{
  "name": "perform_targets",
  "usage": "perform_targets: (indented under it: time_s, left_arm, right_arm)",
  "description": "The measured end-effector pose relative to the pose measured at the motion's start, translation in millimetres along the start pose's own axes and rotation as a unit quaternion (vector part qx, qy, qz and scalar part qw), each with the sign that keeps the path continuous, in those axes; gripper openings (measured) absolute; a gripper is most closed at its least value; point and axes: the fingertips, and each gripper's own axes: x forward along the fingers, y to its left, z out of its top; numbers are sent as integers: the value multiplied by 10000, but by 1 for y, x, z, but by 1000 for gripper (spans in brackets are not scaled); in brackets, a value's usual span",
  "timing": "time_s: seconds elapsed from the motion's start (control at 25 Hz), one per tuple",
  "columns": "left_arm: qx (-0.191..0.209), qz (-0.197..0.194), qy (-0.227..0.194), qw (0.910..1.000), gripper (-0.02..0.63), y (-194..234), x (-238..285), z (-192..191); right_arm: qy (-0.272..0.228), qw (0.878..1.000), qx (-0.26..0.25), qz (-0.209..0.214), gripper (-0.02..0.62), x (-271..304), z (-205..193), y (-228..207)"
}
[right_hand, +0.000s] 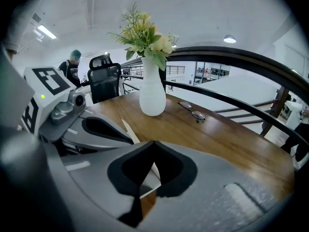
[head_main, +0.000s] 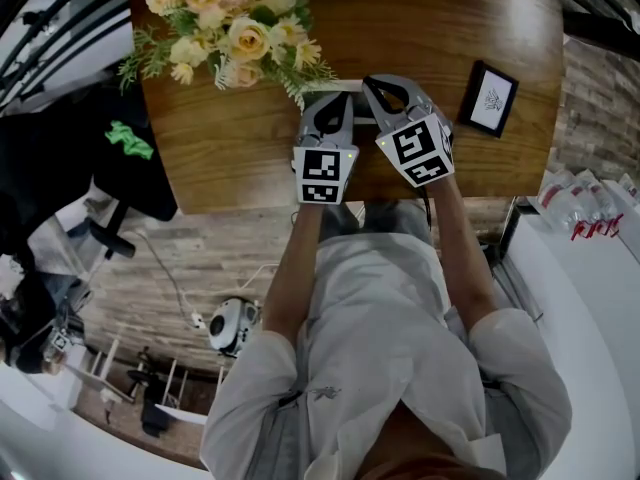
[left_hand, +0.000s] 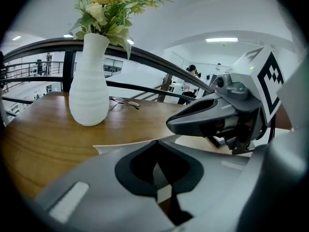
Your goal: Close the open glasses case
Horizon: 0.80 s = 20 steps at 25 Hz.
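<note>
The glasses case (head_main: 357, 90) is a pale flat shell on the wooden table (head_main: 240, 148), mostly hidden under both grippers. Its thin cream edge (left_hand: 126, 144) juts out past my left jaws, and the same edge (right_hand: 129, 131) shows in the right gripper view. My left gripper (head_main: 335, 105) has its jaws together (left_hand: 159, 170) just above the case. My right gripper (head_main: 386, 95) sits close beside it, jaws also together (right_hand: 149, 170). A pale piece of the case shows through each jaw cut-out. I cannot tell whether the jaws touch the case.
A white vase (left_hand: 89, 88) with flowers (head_main: 230, 23) stands at the table's far left. A pair of glasses (right_hand: 192, 111) lies beyond it near the far edge. A small black-framed card (head_main: 488, 98) stands to the right. The table's near edge is just under the grippers.
</note>
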Motion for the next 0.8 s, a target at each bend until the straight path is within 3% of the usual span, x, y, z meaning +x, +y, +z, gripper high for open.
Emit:
perform_targets:
  time_s: [0.8]
  left_arm:
    - [-16,-45,32,10000,18,-3,-17,-15]
  right_arm:
    - [23,10000,56,-45,3,-11,-13,20]
